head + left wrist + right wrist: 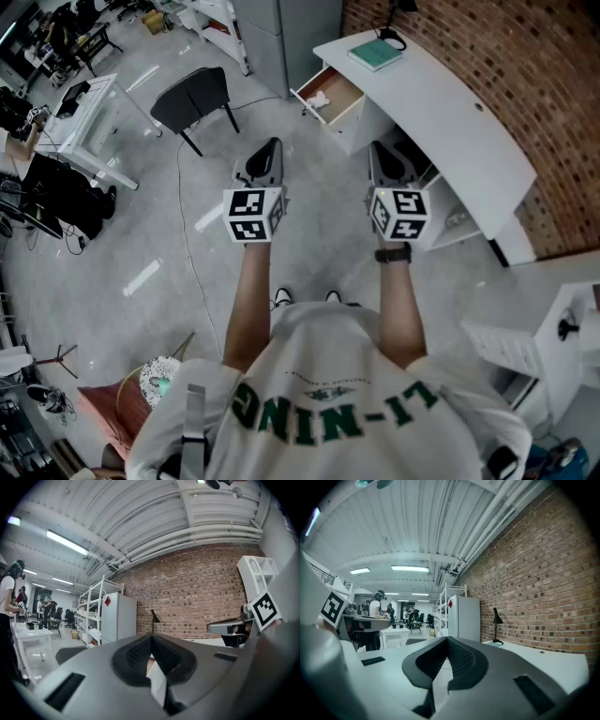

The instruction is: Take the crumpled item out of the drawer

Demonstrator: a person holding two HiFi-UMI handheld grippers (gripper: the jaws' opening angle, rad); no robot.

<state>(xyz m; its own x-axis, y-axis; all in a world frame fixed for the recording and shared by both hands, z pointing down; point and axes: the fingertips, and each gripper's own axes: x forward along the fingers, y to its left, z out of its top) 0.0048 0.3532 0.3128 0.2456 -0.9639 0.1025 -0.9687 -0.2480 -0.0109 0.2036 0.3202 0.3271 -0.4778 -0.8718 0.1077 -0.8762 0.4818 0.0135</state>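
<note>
The open drawer (pixel 342 92) sticks out of the white cabinet under the curved white desk (pixel 450 112), far ahead in the head view. A small pale crumpled item (pixel 317 98) lies at the drawer's front. My left gripper (pixel 266 152) (pixel 151 640) and right gripper (pixel 383 156) (pixel 447 641) are held side by side in the air, well short of the drawer. Both are shut with nothing between the jaws. From the left gripper view the right gripper shows as a grey tip (pixel 229 627).
A black chair (pixel 194 97) stands left of the drawer, with a cable (pixel 183 225) on the floor. A green book (pixel 375 53) lies on the desk. White tables (pixel 89 122) stand at far left, a white unit (pixel 525 347) at right. People work in the background.
</note>
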